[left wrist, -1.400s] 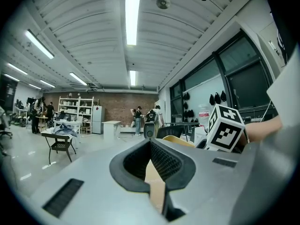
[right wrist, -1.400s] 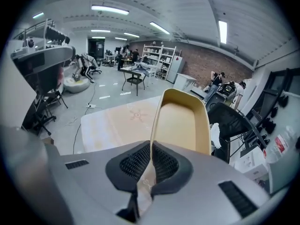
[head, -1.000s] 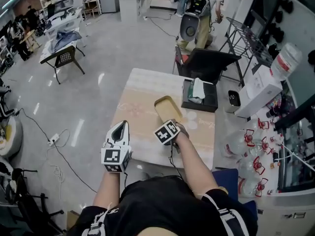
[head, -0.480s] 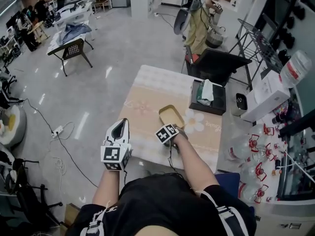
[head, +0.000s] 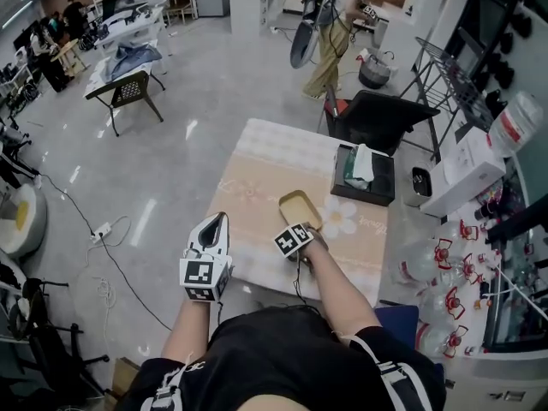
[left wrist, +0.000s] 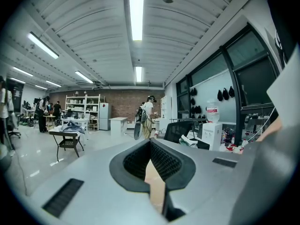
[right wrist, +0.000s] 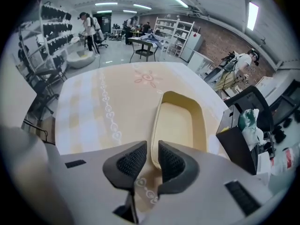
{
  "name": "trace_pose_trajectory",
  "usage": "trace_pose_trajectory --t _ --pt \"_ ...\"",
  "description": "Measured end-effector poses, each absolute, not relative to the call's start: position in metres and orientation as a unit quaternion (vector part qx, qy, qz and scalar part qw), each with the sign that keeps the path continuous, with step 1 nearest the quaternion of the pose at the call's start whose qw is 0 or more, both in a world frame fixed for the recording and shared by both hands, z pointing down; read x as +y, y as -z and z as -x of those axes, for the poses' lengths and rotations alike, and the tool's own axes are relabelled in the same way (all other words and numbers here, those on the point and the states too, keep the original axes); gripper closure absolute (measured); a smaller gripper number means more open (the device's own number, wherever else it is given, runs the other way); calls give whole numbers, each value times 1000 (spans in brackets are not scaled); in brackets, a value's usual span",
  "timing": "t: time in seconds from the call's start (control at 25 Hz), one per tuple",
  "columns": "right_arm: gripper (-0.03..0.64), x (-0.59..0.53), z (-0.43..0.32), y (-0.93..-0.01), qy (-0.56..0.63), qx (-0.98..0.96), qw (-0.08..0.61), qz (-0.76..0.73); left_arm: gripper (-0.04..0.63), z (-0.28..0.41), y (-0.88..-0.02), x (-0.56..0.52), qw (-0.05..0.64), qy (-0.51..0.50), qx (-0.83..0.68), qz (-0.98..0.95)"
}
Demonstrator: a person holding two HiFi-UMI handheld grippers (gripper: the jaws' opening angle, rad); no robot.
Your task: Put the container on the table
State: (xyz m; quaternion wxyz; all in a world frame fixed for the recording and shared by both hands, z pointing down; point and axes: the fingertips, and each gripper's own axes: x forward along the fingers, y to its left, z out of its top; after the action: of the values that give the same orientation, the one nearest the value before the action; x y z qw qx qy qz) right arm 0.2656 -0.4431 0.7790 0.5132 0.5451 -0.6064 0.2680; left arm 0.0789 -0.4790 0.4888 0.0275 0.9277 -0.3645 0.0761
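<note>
The right gripper (right wrist: 153,154) is seen clamped on the container (right wrist: 182,122): its two black, grid-textured pads (right wrist: 132,161) are closed on the thin near rim at one rounded corner. The container is a shallow, pale yellow tray of oblong shape with rounded corners, a smooth matte inside and a slightly flared lip. It is empty, and it is placed low over the front right part of the table (right wrist: 101,102). Whether its base is resting on the cloth cannot be told.

The left gripper (left wrist: 150,144) is held off the table's front left edge. Its ribbed black pads are pressed together at the tips, and nothing is pinched between them. In the head view, this grey, wedge-shaped left gripper (head: 219,219) is found just beside the table's near edge, while the right gripper (head: 303,228) is reached in over the cloth to the container (head: 300,207).

The table (head: 257,174) is covered with a beige cloth printed with white scrolls, hearts and a flower. Further back on its right side, a black box (head: 368,182) is set, with a crumpled white and green item inside. A black chair (head: 377,114) is placed behind the table on a glossy grey floor.
</note>
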Motion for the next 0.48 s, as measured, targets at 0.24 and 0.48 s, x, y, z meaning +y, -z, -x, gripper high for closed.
trace_pose_trajectory --t 0.24,0.48 --pt "535 -443 -264 -722 -248 -643 394 -608 583 -88 -482 -477 23 -64 -350 -934" --pt "563 -446 -299 -574 -95 -623 161 -760 583 -103 -476 -474 24 -54 -336 -940"
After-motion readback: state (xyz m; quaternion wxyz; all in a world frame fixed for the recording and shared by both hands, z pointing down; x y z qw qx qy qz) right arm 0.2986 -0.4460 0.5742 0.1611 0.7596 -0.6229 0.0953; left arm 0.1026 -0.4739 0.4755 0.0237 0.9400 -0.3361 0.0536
